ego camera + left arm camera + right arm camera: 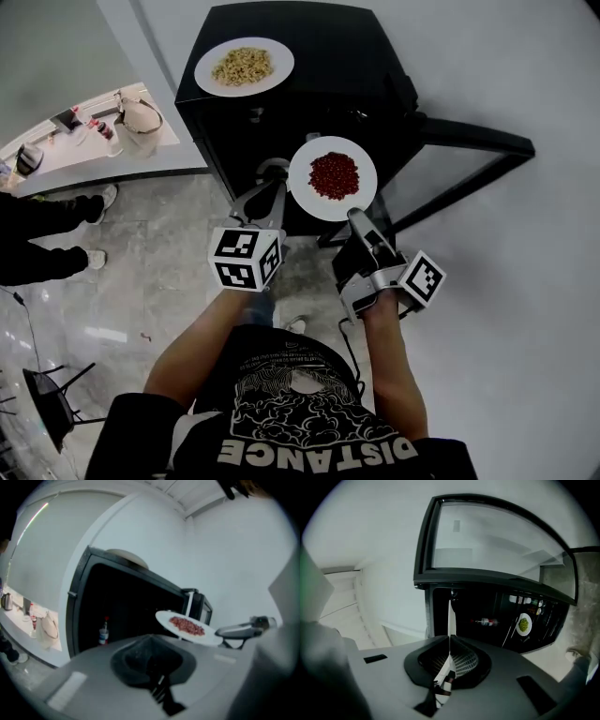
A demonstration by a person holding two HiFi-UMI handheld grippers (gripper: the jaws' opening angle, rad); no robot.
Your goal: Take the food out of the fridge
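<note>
Plate of red food, rim in right gripper

Ref = fridge. Plate of noodles sat on the fridge top, toward its left side. Door stood open off the fridge's right. Gripped plate hung in front of the fridge opening, its near rim between the jaws of the right gripper. Left gripper was just left of that plate, also in front of the fridge. Inside the fridge: a bottle and a third plate. Counter ran left of the fridge, with a bag on it. A bystander's legs were farther left, in front of the counter.
</note>
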